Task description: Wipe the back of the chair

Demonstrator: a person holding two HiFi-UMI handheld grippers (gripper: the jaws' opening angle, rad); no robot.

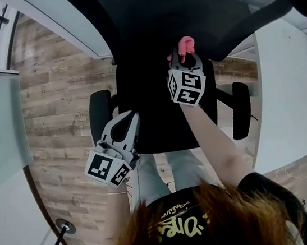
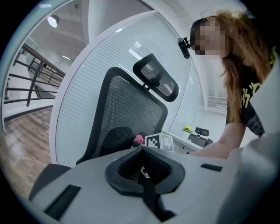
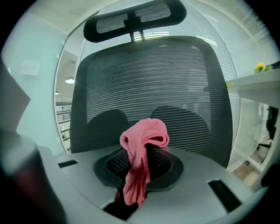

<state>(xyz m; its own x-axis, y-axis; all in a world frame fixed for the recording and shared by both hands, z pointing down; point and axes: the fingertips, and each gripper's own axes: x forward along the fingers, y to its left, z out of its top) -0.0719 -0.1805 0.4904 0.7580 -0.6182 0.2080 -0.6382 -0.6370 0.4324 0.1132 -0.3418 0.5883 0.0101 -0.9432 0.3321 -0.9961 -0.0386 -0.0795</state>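
- 1 black office chair (image 1: 164, 117) directly below the person: mesh back (image 3: 148, 78), 1 headrest (image 3: 135, 17), 2 armrests, left (image 1: 101, 115) and right (image 1: 241, 109).
- 2 grippers, each with 1 marker cube: (image 1: 187, 88) and (image 1: 110, 167).
- Right gripper (image 3: 142, 164): jaws clamped on 1 pink cloth (image 3: 142, 144). The cloth bunches above the jaw tips and a tail hangs down between them.
- Head view puts the cloth at the low middle of the chair back, seat side. Can't tell if it's touching the mesh.
- Left gripper (image 2: 142, 168): jaws closed together with nothing between them. It's off the chair, near the seat's front left corner, over the wood floor (image 1: 54, 104).
- Left gripper view sees the chair back from the side, with the right gripper's cube and a bit of pink cloth just in front of it.
- 1 second chair (image 2: 201, 135) far back beside a white desk, well apart from the task chair.
- 1 yellow flower (image 3: 260, 66) on that desk.
- Writing: yellow lettering (image 1: 179, 226) on the person's black shirt, not readable. No brand or label seen on the chair. Cubes carry only black-and-white square markers.
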